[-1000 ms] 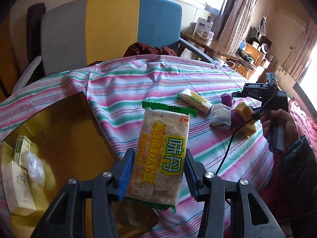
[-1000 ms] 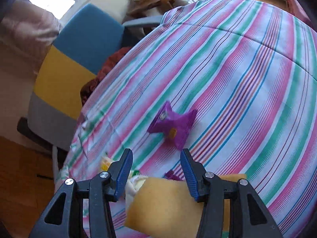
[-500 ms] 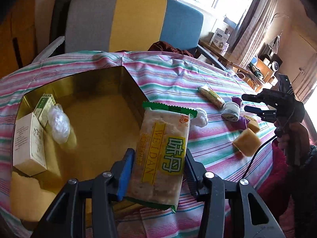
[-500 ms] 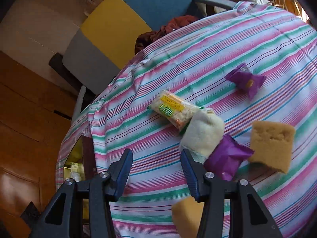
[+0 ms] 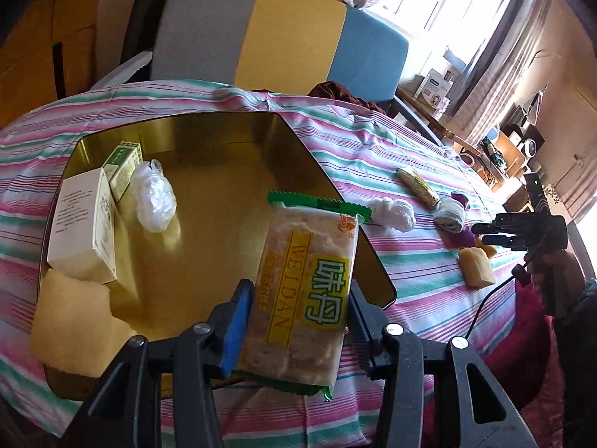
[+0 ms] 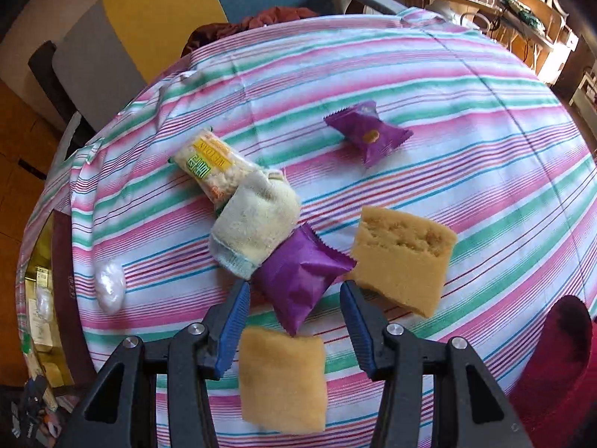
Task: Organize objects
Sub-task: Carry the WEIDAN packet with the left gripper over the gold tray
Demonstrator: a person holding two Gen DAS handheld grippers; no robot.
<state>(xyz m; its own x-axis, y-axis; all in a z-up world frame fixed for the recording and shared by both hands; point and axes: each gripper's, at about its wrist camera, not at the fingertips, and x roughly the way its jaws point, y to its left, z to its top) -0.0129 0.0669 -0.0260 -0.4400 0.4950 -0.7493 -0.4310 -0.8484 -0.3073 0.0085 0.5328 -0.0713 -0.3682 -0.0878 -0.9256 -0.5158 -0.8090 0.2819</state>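
1. My left gripper (image 5: 298, 321) is clamped on the cracker packet (image 5: 306, 291), holding it over the gold tin (image 5: 224, 142)'s near edge.
2. My right gripper (image 6: 294, 298) has its jaws spread wide, gripping nothing, above the striped tablecloth (image 6: 485, 149).
3. Between its fingers: a purple sachet (image 6: 298, 272) and yellow sponge (image 6: 281, 377), possibly just touching.
4. White box (image 5: 82, 224) sits inside the tin.
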